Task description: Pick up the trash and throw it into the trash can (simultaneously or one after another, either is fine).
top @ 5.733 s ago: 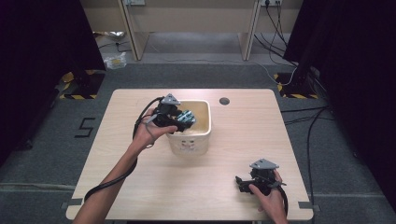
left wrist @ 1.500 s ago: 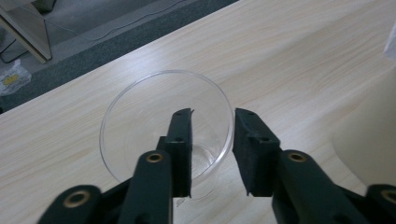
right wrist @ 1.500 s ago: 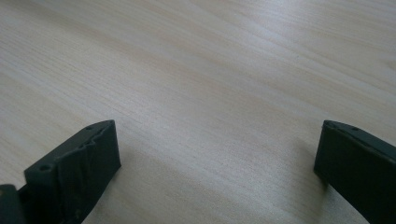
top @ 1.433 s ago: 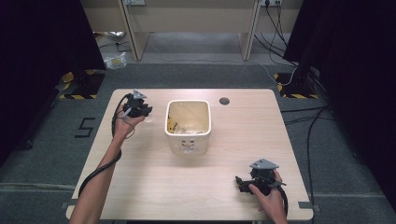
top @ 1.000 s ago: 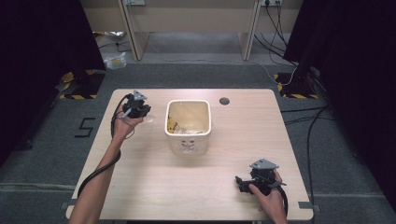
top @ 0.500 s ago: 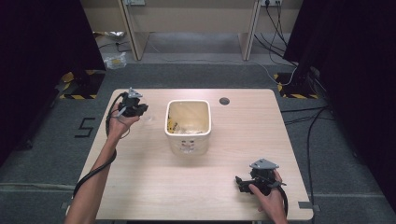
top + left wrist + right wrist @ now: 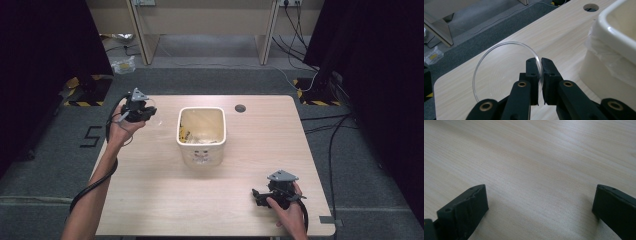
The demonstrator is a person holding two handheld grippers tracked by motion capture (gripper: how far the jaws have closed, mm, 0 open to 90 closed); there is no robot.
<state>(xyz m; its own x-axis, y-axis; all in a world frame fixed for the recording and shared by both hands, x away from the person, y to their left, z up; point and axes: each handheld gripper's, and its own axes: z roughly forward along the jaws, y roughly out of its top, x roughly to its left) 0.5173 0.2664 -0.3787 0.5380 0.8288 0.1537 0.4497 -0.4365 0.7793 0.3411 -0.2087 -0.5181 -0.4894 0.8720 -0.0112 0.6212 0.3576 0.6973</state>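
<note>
Overhead, the left tool (image 7: 145, 111) hovers near the table's (image 7: 150, 185) far left corner, beside the cream bin (image 7: 201, 136); the right tool (image 7: 265, 196) rests near the front right corner. Left gripper view: jaws clenched on a clear plastic lid's (image 7: 499, 67) rim. Right gripper view: jaws spread wide over bare wood.

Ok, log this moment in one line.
left gripper: shut on clear disc rim, left of bin | right gripper: open, on table
</note>
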